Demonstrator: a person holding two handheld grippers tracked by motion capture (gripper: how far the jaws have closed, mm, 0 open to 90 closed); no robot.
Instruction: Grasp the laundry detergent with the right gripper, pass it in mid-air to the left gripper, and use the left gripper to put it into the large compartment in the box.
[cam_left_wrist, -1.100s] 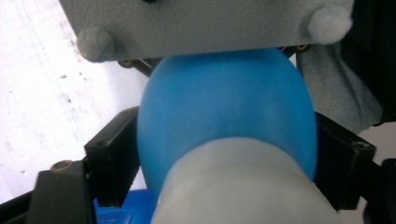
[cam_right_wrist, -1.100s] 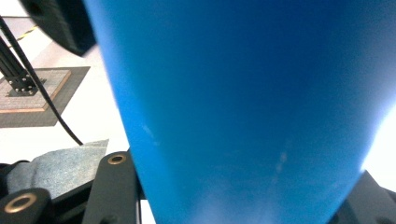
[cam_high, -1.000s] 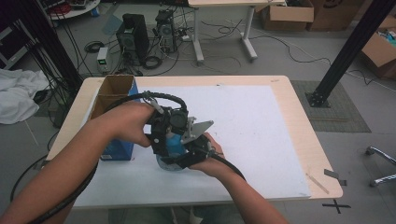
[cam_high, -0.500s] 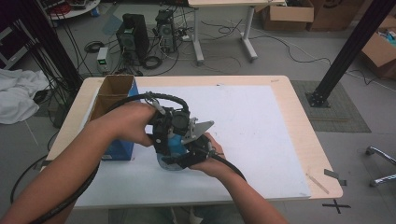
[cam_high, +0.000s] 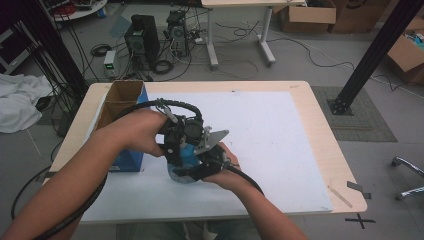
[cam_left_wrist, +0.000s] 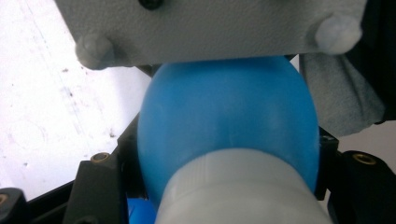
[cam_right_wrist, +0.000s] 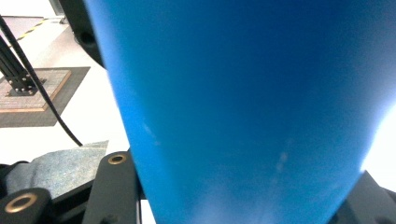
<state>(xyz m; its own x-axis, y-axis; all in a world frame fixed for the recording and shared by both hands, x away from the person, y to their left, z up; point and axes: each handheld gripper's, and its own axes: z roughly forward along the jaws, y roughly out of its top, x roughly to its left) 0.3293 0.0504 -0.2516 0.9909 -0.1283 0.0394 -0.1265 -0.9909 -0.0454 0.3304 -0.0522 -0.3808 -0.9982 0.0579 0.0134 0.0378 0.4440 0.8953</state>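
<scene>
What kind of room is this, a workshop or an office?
Most likely a lab or workshop. Computer towers and tangled cables sit on the bare floor, cardboard boxes are stacked at the back, and a black metal frame post stands beside the table.

Open cardboard box (cam_high: 122, 107) blocks left; white mat (cam_high: 280, 135) free to right and ahead of tools
</scene>
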